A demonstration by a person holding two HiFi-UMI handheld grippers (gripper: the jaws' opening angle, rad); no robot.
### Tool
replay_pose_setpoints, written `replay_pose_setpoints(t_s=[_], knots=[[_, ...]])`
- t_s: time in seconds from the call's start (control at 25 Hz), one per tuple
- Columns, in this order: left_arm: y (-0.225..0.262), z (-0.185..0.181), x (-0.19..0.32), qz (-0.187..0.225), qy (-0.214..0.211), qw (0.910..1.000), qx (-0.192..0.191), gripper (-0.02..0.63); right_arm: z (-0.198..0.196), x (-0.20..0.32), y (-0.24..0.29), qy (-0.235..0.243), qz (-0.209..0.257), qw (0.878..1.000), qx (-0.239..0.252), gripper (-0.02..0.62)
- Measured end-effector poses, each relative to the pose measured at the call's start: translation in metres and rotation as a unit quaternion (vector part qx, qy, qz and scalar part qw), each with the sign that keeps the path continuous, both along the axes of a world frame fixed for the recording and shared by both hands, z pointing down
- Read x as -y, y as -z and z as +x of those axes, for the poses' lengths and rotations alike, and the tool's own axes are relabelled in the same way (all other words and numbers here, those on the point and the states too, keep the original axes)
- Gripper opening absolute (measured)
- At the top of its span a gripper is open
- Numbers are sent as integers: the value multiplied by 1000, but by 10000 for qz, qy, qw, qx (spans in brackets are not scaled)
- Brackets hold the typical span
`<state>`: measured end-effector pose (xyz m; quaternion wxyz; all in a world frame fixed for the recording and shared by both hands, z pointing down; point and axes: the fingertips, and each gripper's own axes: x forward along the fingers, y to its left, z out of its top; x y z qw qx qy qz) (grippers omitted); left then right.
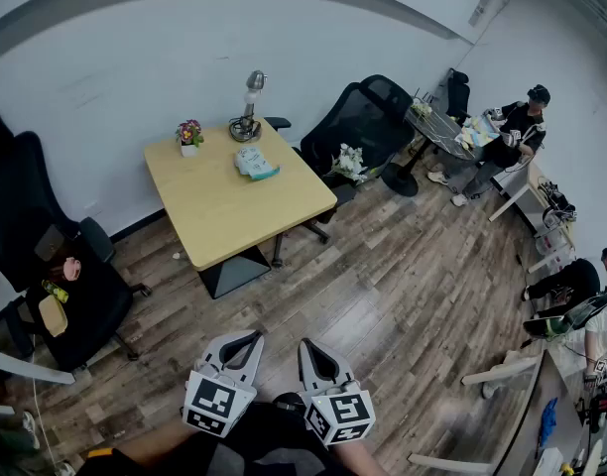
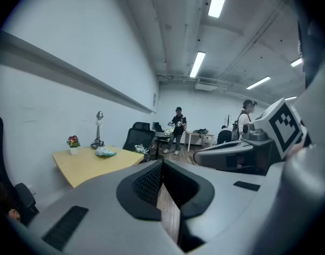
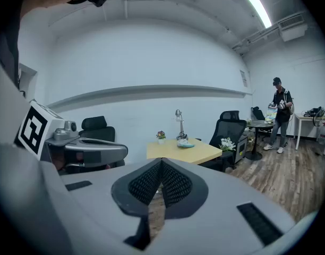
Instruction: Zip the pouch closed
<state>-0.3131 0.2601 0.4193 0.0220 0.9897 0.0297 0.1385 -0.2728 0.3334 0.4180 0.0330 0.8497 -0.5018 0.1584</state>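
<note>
Evidently pre-approach: my left gripper (image 1: 242, 345) and right gripper (image 1: 316, 355) are clenched empty, near me. Pale blue-white soft pouch (image 1: 256, 164) lies far off on yellow wooden table (image 1: 209, 216). Next: I walk up and reach.

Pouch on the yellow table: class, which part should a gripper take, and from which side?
Probably one short end of the pouch, pinched from above: it lies flat on the table, so only a thin edge offers itself. Come from the open floor side, since the lamp and flower pot stand on its wall side. The zip pull is too small to make out.
</note>
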Motion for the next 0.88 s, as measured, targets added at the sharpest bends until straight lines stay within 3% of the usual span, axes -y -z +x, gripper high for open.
replay_pose_setpoints(t_s=[0.6, 0.88], knots=[[0, -12, 10, -17, 36, 10000, -46, 11, -15, 17, 7, 190, 222, 9994, 185, 15], [4, -24, 18, -90, 86, 9998, -168, 11, -21, 21, 11, 28, 249, 9996, 113, 15]])
